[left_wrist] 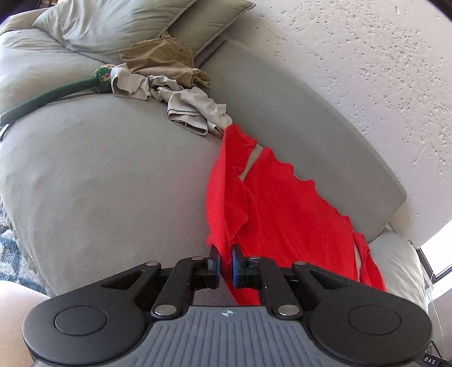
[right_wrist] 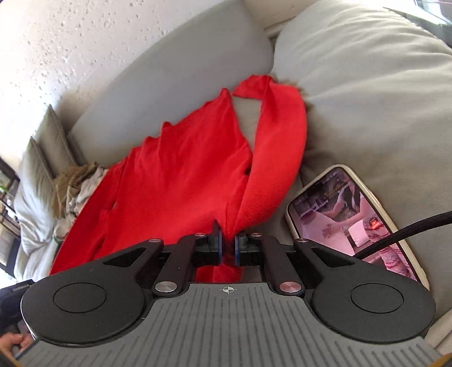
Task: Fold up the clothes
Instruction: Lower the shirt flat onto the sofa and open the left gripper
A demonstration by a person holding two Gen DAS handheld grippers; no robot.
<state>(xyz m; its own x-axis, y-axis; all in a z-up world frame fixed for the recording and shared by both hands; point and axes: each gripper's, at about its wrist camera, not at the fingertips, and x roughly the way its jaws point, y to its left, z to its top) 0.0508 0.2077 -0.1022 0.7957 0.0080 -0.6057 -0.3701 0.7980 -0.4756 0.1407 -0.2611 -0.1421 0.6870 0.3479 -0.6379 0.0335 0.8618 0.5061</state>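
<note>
While both tongs clench its near edge, a red garment (left_wrist: 271,203) lies stretched across the seat of a grey sofa (left_wrist: 99,175), its far end reaching the backrest. Seen from the left wrist, the left tongs (left_wrist: 225,264) pinch a fold of the red cloth between their pads, with the fabric trailing away to the right. Seen from the right wrist, the right tongs (right_wrist: 228,242) grip another bunched part of the same garment (right_wrist: 183,169), and a long red sleeve (right_wrist: 279,146) runs up toward the sofa's corner cushion (right_wrist: 367,98). Further along the seat, a crumpled pile of beige and tan clothes (left_wrist: 169,84) sits near pale green pillows (left_wrist: 113,25), touching the garment's far tip. Just beside the right tongs, a phone (right_wrist: 353,220) rests face up on the cushion, screen lit, with a black cable (right_wrist: 409,228) crossing it.
</note>
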